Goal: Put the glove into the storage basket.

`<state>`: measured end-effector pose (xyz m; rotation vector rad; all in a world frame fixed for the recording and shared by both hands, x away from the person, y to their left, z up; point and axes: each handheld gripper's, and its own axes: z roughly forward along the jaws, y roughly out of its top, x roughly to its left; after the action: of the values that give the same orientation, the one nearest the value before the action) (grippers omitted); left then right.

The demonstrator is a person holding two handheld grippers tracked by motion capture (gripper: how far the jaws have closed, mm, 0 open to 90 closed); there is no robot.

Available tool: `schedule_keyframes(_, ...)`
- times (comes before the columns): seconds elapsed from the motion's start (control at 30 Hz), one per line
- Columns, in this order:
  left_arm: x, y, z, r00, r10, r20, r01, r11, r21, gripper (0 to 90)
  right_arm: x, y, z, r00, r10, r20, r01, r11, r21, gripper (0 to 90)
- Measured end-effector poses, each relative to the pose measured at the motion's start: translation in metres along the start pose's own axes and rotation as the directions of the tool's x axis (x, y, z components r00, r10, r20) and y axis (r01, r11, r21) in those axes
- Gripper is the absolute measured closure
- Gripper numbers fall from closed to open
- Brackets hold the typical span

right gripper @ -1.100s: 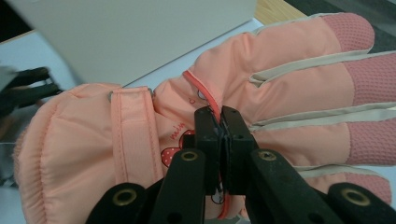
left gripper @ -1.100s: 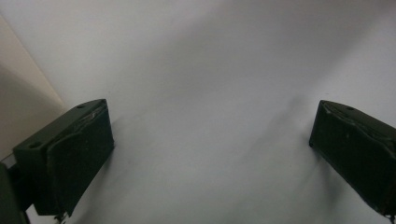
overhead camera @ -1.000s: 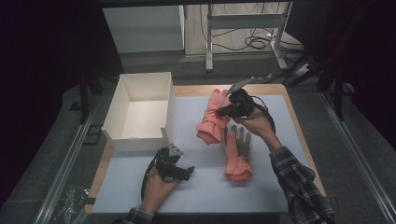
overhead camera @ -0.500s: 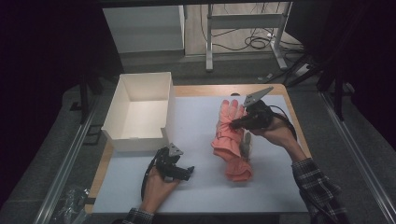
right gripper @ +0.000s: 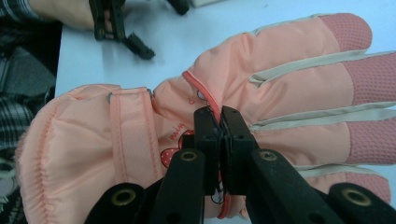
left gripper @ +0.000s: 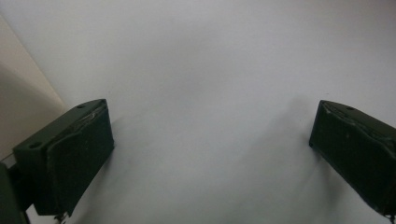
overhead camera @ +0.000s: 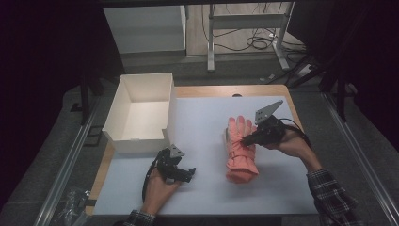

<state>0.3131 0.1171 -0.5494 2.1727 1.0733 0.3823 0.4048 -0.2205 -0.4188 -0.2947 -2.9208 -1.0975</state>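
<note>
White sheeting point(overhead camera: 207, 122) covered the tabletop, and I took the white box point(overhead camera: 141, 113) on it as my landmark. Nearest me, in front of the box's near corner, my left gripper point(overhead camera: 181, 173) rested on the sheet with its jaws spread wide and nothing but bare surface between them. To the right of the box, well apart from it, lay the pink gloves point(overhead camera: 240, 148), stacked, cuff toward me and fingers pointing away. My right gripper point(overhead camera: 245, 140) had its jaws pinched together on the top glove's back; in the right gripper view point(right gripper: 219, 122) they clamped a fold of fabric beside the wrist strap point(right gripper: 128, 126).
</note>
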Motion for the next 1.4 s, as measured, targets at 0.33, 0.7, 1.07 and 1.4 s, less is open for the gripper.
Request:
schedule_keyframes(0.33,0.000,0.000,0.000,1.0000,0.000,0.000,0.000,1.0000,0.000,0.0,-0.006,-0.014,0.025,0.9998,0.014,0.016,-0.015,0.998,0.067,85.0)
schedule_keyframes(0.7,0.000,0.000,0.000,1.0000,-0.001,-0.001,0.001,1.0000,0.001,0.0,-0.003,-0.024,0.030,0.9970,0.049,0.061,-0.052,0.998,0.044,73.2)
schedule_keyframes(1.07,0.000,0.000,0.000,1.0000,-0.003,-0.002,0.003,1.0000,-0.002,0.0,0.005,-0.027,0.009,0.9874,0.099,0.123,-0.089,0.992,-0.089,48.5)
schedule_keyframes(1.4,0.000,0.000,0.000,1.0000,-0.005,-0.001,0.005,1.0000,-0.003,0.0,0.003,-0.050,-0.012,0.9439,0.226,0.241,-0.185,0.966,-0.183,51.7)
